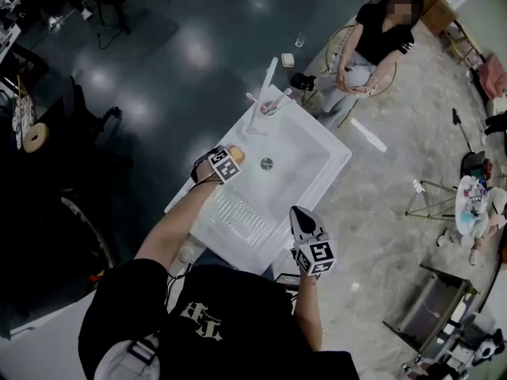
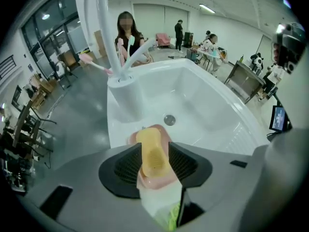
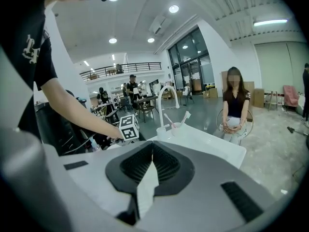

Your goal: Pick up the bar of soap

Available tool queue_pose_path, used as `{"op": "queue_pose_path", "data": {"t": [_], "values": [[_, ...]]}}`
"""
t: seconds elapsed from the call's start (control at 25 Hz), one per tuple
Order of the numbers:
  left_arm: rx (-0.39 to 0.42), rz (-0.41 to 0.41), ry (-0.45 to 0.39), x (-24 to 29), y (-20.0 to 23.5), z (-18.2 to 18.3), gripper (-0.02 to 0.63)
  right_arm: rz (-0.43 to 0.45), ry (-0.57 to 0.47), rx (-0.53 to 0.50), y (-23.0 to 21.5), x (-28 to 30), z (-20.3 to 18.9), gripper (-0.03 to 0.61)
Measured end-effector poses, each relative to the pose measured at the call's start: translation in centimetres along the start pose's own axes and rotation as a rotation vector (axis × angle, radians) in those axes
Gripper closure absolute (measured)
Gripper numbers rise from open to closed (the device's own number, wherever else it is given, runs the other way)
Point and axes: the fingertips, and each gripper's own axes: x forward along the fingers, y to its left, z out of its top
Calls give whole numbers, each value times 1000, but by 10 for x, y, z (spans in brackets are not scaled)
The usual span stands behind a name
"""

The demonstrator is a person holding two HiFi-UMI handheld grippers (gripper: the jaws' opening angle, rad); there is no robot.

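Bar of soap sitting between the left gripper's spread jaws
The yellow bar is lying in a pink dish on the sink's left rim, pads flanking it; the right gripper is hovering near the front right corner, jaws pressed together on nothing.

A pink dish shows between and below the left fingers. Just beyond them lies the white sink with its drain, and its ribbed drainboard is off to their right. Farther ahead stand the faucet and a pink toothbrush. Well beyond, a person sits.
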Motion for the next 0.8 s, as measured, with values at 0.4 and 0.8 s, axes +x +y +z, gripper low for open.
{"op": "queue_pose_path", "data": {"t": [0.4,0.8], "values": [[19,-43,166,30,2,-7,445,-44,49,29,-19,-3,-20,569],[29,-101,281,47,3,-13,433,-48,66,50,-24,1,-24,569]]}}
